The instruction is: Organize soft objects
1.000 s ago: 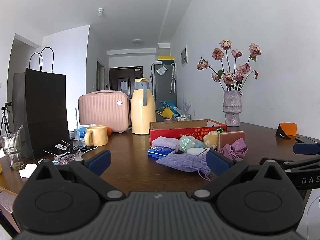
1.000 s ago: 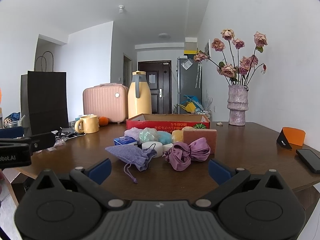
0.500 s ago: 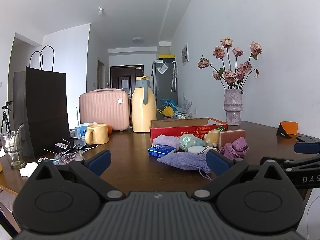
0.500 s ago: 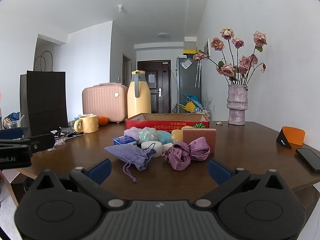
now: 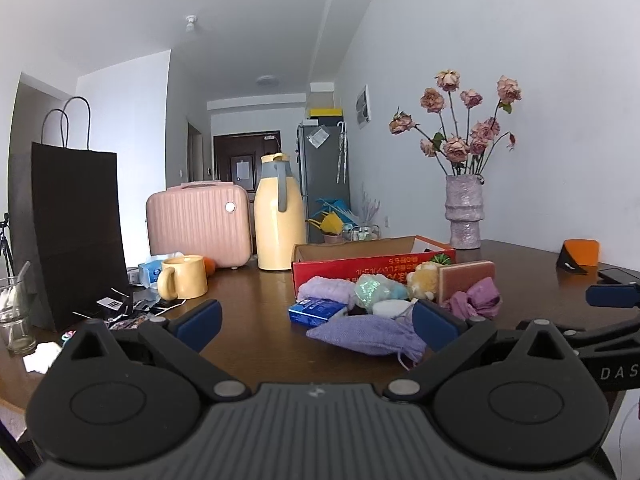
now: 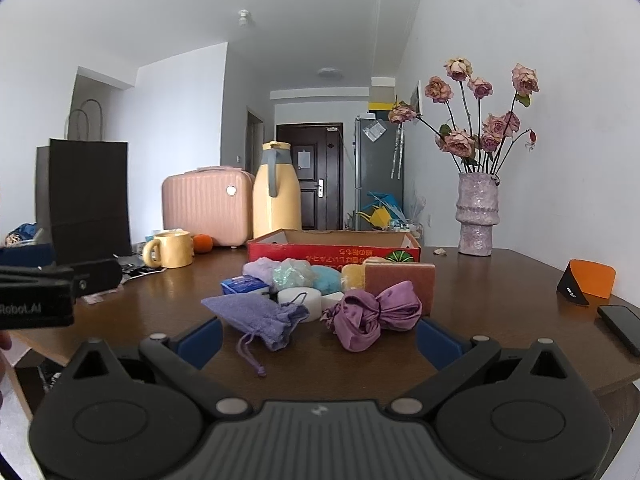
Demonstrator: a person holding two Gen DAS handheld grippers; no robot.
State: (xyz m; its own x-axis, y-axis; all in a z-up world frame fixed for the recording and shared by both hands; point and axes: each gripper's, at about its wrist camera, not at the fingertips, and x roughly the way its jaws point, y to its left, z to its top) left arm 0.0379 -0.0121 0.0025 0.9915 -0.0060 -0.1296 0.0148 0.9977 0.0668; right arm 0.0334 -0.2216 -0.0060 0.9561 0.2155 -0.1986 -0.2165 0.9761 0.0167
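A heap of soft things lies on the brown table in front of a red cardboard box. Nearest are a lavender drawstring pouch and a purple satin scrunchie. Behind them are a pink sponge block, a white round pad, a blue tissue pack, teal, yellow and lilac fluffy pieces. My left gripper and right gripper are both open and empty, held short of the heap.
A yellow thermos, a pink case, a yellow mug and a black paper bag stand at the back left. A vase of dried roses, an orange stand and a phone are on the right.
Both cameras have dipped slightly, so the scene sits a little higher in view. The objects on the table have not moved and both grippers stay open.
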